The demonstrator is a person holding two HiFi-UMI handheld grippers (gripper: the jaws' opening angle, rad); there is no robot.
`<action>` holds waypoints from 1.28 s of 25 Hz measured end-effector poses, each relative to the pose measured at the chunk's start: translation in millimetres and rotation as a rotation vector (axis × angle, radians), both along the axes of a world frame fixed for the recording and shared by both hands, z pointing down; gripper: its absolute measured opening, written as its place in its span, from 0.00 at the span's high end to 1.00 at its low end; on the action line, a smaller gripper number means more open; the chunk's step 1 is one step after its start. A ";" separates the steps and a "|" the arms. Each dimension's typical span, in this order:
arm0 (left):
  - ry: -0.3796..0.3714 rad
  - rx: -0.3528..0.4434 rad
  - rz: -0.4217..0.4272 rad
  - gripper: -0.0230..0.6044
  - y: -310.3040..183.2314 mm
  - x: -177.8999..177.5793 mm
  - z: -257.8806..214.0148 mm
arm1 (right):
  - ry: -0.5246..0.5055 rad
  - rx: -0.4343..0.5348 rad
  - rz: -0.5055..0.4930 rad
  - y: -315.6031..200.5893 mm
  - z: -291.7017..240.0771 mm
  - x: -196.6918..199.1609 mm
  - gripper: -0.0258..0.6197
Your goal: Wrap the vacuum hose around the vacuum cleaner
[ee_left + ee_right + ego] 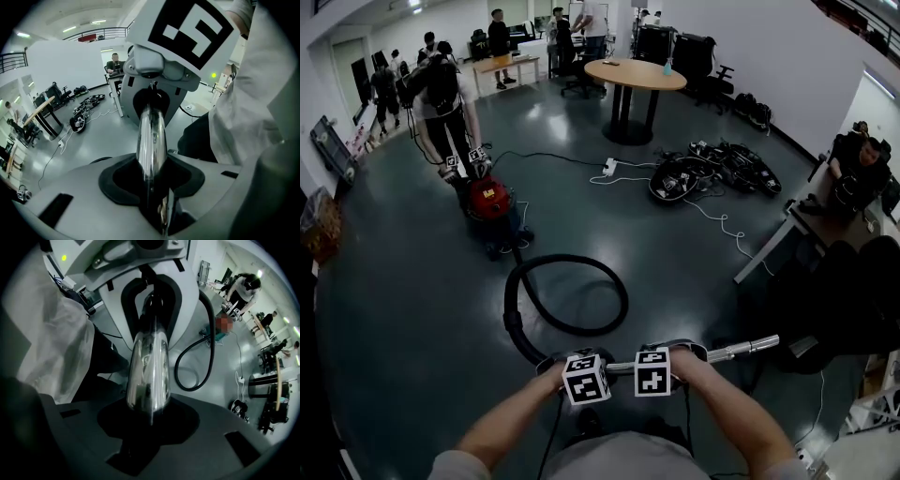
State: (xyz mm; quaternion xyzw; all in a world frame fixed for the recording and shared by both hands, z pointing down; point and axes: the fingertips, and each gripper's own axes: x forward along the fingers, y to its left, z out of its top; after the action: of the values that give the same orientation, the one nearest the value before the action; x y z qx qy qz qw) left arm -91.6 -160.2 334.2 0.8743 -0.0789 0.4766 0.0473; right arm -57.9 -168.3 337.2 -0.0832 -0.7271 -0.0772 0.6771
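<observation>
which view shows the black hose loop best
Head view: the whole hose loop shows, near the red vacuum cleaner. The right gripper view catches part of it behind the metal tube; the left gripper view shows none clearly.

Grippers in the wearer's hands: two, left gripper (151,176) and right gripper (149,420)
Chrome wand (741,351): one
Black vacuum hose (567,259): one, lying in one loop on the floor
Red vacuum cleaner (490,200): one
Marker cubes (586,378): four, two near and two far by the vacuum cleaner
Round tabletop (635,75): one
White power strip (609,167): one
Seated person (862,159): one, at the right desk
</observation>
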 end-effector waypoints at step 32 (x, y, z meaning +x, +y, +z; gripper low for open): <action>0.036 -0.087 -0.526 0.72 -172.3 23.6 -8.0 | -0.806 0.133 0.242 -193.1 -167.1 43.0 0.61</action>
State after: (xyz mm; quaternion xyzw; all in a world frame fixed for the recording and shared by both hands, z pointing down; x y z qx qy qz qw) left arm -68.0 -332.5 326.2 0.8293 -0.2817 0.4351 0.2086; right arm -14.9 -361.4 170.1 0.0835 -0.9316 -0.0704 0.3468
